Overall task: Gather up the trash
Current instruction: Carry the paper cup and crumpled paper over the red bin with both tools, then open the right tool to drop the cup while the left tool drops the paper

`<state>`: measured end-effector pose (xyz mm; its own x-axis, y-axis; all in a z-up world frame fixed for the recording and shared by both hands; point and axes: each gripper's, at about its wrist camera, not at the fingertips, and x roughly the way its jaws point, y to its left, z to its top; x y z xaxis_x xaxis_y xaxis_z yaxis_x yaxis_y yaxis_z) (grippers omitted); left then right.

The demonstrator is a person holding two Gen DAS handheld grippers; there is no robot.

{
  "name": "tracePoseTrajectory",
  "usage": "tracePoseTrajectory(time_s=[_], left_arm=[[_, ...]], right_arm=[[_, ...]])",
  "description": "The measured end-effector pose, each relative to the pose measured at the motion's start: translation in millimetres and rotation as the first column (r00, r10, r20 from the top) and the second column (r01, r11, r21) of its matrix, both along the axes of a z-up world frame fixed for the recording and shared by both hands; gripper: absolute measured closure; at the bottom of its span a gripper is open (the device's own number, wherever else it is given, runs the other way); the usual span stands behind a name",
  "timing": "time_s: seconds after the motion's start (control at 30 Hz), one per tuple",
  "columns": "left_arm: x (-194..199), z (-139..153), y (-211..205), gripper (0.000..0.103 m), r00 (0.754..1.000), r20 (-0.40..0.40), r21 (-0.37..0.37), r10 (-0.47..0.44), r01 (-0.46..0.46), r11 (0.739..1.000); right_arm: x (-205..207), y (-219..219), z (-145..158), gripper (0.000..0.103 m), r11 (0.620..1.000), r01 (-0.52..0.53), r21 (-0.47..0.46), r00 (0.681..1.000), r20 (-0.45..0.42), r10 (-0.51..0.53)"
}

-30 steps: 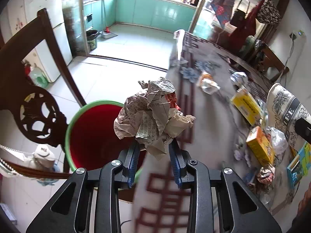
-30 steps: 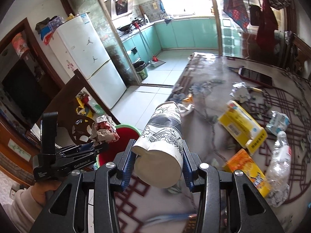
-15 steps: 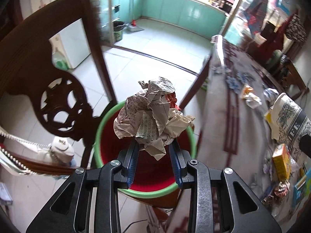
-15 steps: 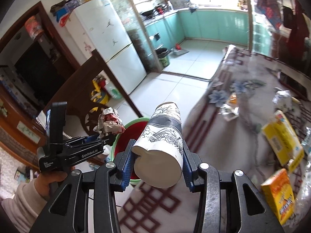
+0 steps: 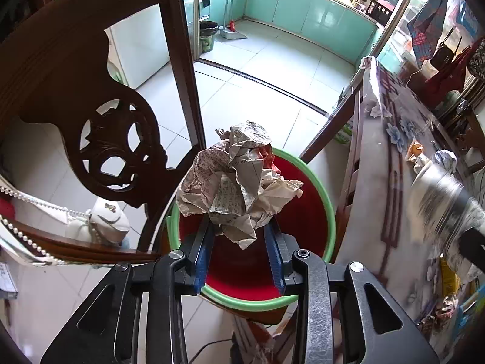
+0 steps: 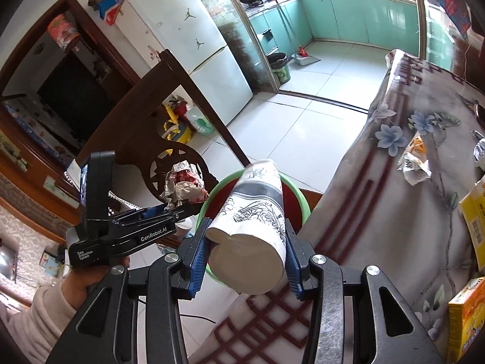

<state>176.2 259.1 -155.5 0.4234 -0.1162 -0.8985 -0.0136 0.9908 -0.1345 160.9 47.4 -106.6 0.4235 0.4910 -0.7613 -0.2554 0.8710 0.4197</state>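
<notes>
My left gripper is shut on a crumpled newspaper ball and holds it above a red bin with a green rim on the floor beside the table. In the right wrist view the left gripper and its paper ball hang left of the bin. My right gripper is shut on a white paper cup with black drawings, held sideways just before the bin. The cup appears blurred at the right of the left wrist view.
A carved dark wooden chair stands left of the bin. The table with a flowered cloth is on the right and carries yellow boxes, wrappers and other litter. Tiled floor lies beyond.
Both grippers have swung left, off the table and toward the bin. The paper ball now hangs over the bin's opening and the cup has come close to its rim.
</notes>
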Motion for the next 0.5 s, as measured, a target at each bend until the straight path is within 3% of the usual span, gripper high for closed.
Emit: tracePoseTrajectory(time_s=[0.1,0.17,0.23,0.5], left_arm=[[2.0,0.4,-1.8,0.068,1.0,0.007,0.009,-0.004,0.003,1.0],[2.7,1.2,-2.3,0.048,1.0,0.013,0.005,0.006,-0.006,1.0],[2.4,3.7,-1.6,0.039,1.0,0.027,-0.004,0.013,-0.013,1.0],[0.7,9.5,-8.5,0.031,0.999,0.048,0.001,-0.005,0.004,1.0]], right_arm=[[1.0,3.2,-1.6,0.061,1.0,-0.003,-0.004,1.0,0.003,0.003],[2.5,4.0,-3.0,0.055,1.0,-0.001,-0.011,1.0,0.002,0.001],[2.6,2.0,-3.0,0.051,1.0,0.015,-0.01,1.0,0.007,-0.015],[-5.9,-18.5,3.3,0.049,0.997,0.073,-0.005,0.997,0.016,-0.073]])
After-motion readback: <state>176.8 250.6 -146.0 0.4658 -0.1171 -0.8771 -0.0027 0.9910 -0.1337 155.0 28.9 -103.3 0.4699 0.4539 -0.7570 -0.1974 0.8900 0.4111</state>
